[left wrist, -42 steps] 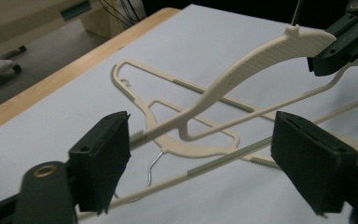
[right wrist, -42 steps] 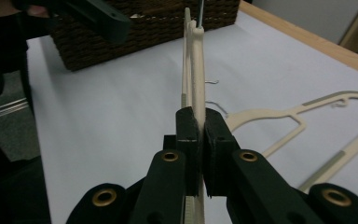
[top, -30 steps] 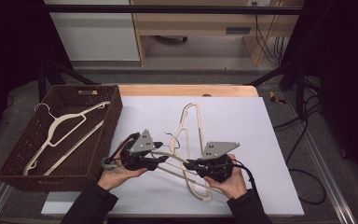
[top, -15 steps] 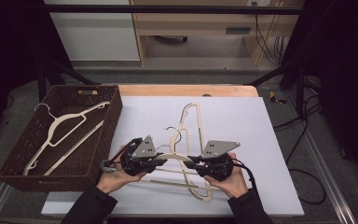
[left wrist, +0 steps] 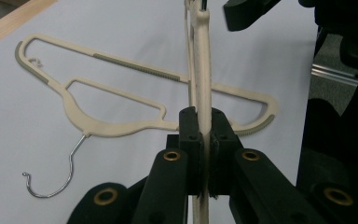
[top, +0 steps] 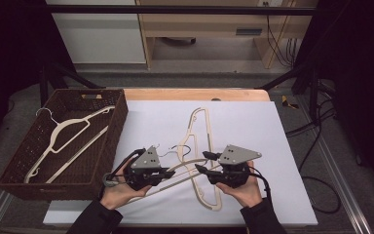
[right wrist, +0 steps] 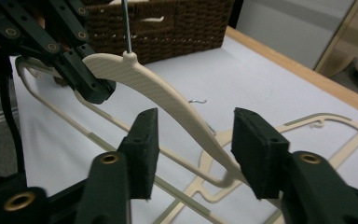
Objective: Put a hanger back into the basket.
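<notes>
A cream plastic hanger [top: 182,167] with a wire hook hangs lifted between my two grippers near the table's front. My left gripper [top: 168,173] has just been closing, and its pads [left wrist: 189,140] now press on the hanger's arm [left wrist: 203,93]. My right gripper [top: 203,162] has just been opening. Its jaws stand apart in the right gripper view [right wrist: 193,135], with the hanger's curved arm [right wrist: 177,105] passing between them untouched. A second cream hanger [top: 200,126] lies flat on the white table beneath.
A brown wicker basket [top: 119,122] stands at the left with another cream hanger [top: 68,134] lying in it. The white tabletop [top: 253,126] has a wooden strip along its far edge. Cables trail off the table's right side.
The left jaws have closed onto the hanger's arm. The right jaws have let go of it and spread apart. Both hands stay almost where they were.
</notes>
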### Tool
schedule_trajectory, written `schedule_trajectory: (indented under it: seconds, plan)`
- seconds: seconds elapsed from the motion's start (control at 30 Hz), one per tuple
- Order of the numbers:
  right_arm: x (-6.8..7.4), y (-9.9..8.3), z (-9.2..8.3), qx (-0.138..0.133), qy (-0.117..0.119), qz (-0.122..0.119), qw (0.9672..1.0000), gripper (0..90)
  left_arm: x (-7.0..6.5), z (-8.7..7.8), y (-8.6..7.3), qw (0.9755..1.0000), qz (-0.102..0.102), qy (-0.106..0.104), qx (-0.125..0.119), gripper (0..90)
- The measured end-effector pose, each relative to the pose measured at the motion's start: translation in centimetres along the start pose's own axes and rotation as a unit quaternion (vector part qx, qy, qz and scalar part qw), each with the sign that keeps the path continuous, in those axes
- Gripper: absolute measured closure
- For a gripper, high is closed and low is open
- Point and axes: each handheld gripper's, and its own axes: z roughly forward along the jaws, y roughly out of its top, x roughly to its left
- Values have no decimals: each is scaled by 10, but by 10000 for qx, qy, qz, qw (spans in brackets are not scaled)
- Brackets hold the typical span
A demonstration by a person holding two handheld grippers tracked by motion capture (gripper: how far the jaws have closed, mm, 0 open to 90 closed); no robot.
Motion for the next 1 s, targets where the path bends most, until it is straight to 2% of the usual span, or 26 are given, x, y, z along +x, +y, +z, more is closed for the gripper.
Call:
schedule_trajectory:
  seconds: [0.03,0.07,0.1,0.17,0.2,0.23,0.4,0.43,0.47,0.57,0.63,0.67,0.7,0.73,0.77,0.8,0.83,0.87,0.9,0.93,0.97,1.0]
  plan:
    - [-1,-1,-4,-67,-25,4,10000,466,1,-2,0,10000,-49,21,-50,863]
    - [-2,-3,-12,-113,-182,40,9998,380,2,-8,2,9997,-137,116,-143,863]
    - [-3,-4,-15,-96,-243,74,9996,358,2,-8,2,9997,-137,116,-143,863]
    - [-6,-9,-22,-92,-401,144,9990,306,6,-22,7,9988,-239,309,-292,863]
    - [-7,-11,-25,-101,-468,204,9986,290,6,-22,7,9988,-239,309,-292,863]
    - [-9,-14,-28,-105,-497,263,9984,270,10,-34,14,9980,-277,420,-385,863]
    - [-17,-23,-39,-129,-637,598,9961,207,20,-72,30,9951,-336,703,-602,863]
    - [-17,-23,-39,-129,-637,598,9961,207,20,-72,30,9951,-336,703,-602,863]
    - [-19,-25,-41,-148,-695,725,9948,170,23,-79,32,9944,-376,744,-656,863]
    - [-21,-27,-43,-191,-780,822,9934,147,31,-99,39,9925,-386,874,-761,863]
    - [-25,-29,-46,-273,-918,933,9910,123,42,-119,43,9900,-419,1058,-831,863]
    - [-26,-29,-47,-307,-982,975,9899,119,42,-119,43,9900,-419,1058,-831,863]
    - [-27,-30,-48,-346,-1020,1007,9891,118,52,-132,43,9882,-452,1180,-870,863]
    - [-28,-31,-49,-372,-1029,1029,9886,112,52,-132,43,9882,-452,1180,-870,863]
    - [-29,-31,-50,-398,-1076,1083,9875,112,65,-144,41,9857,-571,1286,-923,863]
    - [-29,-32,-51,-414,-1101,1090,9871,112,65,-144,41,9857,-571,1286,-923,863]
    - [-29,-32,-51,-414,-1101,1090,9871,112,72,-150,39,9848,-594,1350,-921,863]
    - [-31,-33,-52,-445,-1148,1144,9858,111,87,-160,33,9824,-690,1488,-894,863]
    - [-31,-33,-53,-450,-1159,1138,9857,110,87,-160,33,9824,-690,1488,-894,863]
    - [-31,-33,-53,-450,-1159,1138,9857,110,94,-165,29,9810,-716,1582,-866,863]
    - [-32,-34,-53,-449,-1181,1133,9855,109,107,-174,20,9779,-775,1748,-846,863]
    - [-32,-34,-53,-449,-1181,1133,9855,109,107,-174,20,9779,-775,1748,-846,863]
